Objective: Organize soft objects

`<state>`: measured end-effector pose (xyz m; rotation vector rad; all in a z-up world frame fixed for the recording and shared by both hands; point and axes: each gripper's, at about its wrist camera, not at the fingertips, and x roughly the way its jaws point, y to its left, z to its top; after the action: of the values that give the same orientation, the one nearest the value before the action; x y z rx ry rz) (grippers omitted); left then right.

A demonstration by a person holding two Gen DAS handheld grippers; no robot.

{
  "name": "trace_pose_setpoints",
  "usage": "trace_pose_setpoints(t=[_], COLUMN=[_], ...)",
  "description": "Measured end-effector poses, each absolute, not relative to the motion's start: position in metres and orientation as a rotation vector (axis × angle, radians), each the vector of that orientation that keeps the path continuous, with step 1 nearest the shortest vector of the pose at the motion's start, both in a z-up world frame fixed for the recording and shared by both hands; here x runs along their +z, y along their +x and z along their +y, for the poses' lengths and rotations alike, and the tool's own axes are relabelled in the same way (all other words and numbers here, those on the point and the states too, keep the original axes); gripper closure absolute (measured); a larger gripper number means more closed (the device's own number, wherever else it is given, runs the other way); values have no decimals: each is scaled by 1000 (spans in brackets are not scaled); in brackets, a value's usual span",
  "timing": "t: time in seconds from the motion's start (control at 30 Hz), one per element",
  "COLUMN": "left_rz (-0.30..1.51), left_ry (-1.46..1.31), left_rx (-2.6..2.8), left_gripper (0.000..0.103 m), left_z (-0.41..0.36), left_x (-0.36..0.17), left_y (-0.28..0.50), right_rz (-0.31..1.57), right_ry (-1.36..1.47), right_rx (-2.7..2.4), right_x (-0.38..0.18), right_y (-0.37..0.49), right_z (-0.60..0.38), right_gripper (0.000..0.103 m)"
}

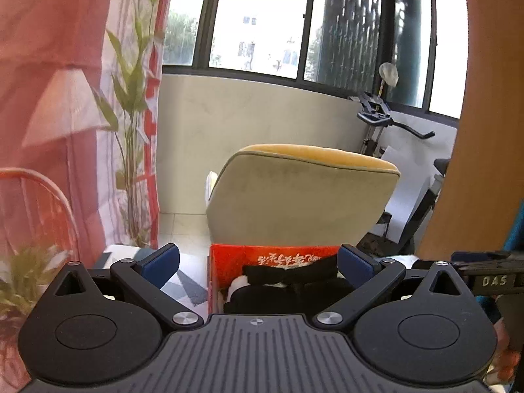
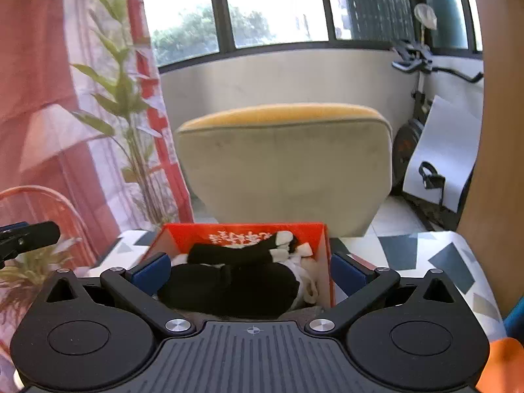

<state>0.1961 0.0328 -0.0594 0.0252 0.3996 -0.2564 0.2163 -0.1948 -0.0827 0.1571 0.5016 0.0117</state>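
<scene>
A red cardboard box (image 2: pixel 322 255) with white lettering stands on a table with a geometric-patterned cloth (image 2: pixel 442 262). It holds black socks (image 2: pixel 235 281) and white socks (image 2: pixel 308 281) in a heap. My right gripper (image 2: pixel 250 270) is open and empty, its blue pads either side of the box. In the left wrist view the same red box (image 1: pixel 229 262) with black socks (image 1: pixel 294 275) lies ahead. My left gripper (image 1: pixel 258 262) is open and empty above the box's near side.
A beige and yellow armchair (image 2: pixel 285 163) stands just behind the table. A plant (image 2: pixel 124 104) and red curtain (image 2: pixel 32 65) are at the left, an exercise bike (image 2: pixel 422 104) at the right. A wooden panel (image 1: pixel 484 114) stands at the far right.
</scene>
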Motion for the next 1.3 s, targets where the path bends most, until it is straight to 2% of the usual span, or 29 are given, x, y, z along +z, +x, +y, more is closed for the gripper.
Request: trace_pose_setpoints(t=[0.17,0.67,1.3], left_rz=[370,338,309], left_ry=[151,178,149], left_rx=[-170,-101,-89], left_gripper=[0,0,0], left_z=[27,33,33], left_x=[-48,-9,-7], left_y=[155,25,8], right_rz=[470,420,413], right_ry=[152,92,93], right_rx=[17,-36,-74], right_x=[-61,-21,-17], right_y=[170,25,-4], right_z=[-182,-137,-136], right_gripper=[0,0,0])
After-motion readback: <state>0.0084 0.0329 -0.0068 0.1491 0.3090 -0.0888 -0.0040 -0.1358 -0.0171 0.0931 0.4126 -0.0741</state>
